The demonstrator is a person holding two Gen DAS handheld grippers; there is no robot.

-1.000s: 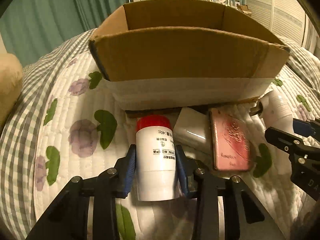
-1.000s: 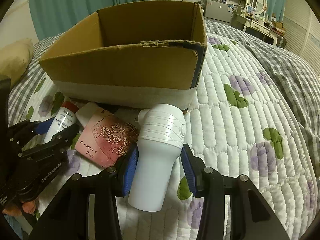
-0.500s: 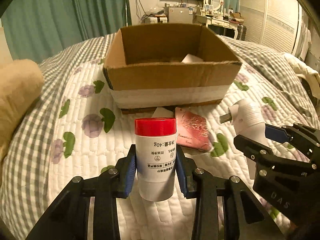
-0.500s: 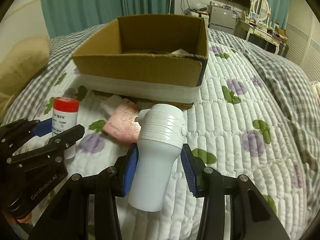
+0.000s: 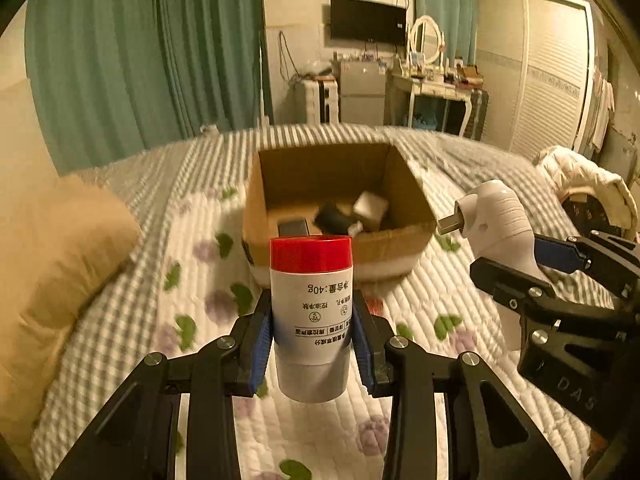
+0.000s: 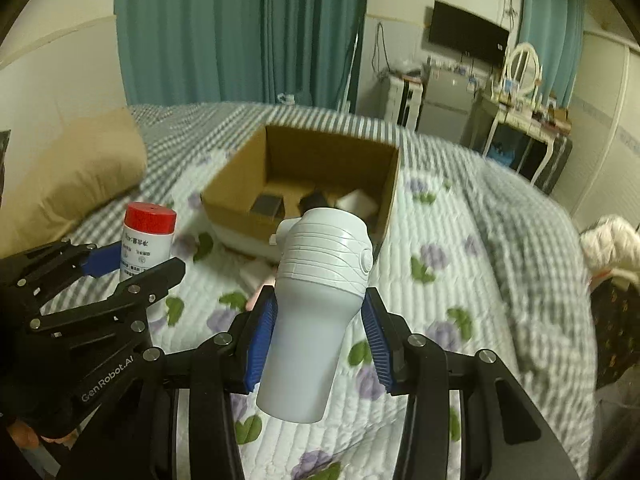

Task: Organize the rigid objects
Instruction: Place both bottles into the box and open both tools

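My left gripper [image 5: 312, 340] is shut on a white bottle with a red cap [image 5: 311, 312] and holds it upright above the quilt. It also shows at the left of the right wrist view [image 6: 146, 240]. My right gripper [image 6: 318, 336] is shut on a white ribbed plastic device [image 6: 320, 300], also seen at the right of the left wrist view [image 5: 500, 220]. An open cardboard box [image 5: 408, 240] stands on the bed ahead, holding a dark flat item [image 5: 294, 226], a black item [image 5: 334, 218] and a white block [image 5: 372, 208]. Both grippers are short of the box.
A tan pillow [image 5: 60, 240] lies to the left. A pink item [image 6: 260, 292] and a white block [image 6: 254, 272] lie on the quilt before the box. A white garment [image 5: 580, 180] lies at the bed's right edge. Furniture stands beyond the bed.
Both grippers have risen and pulled back from the box with their objects held. The box now looks smaller and its inside shows.
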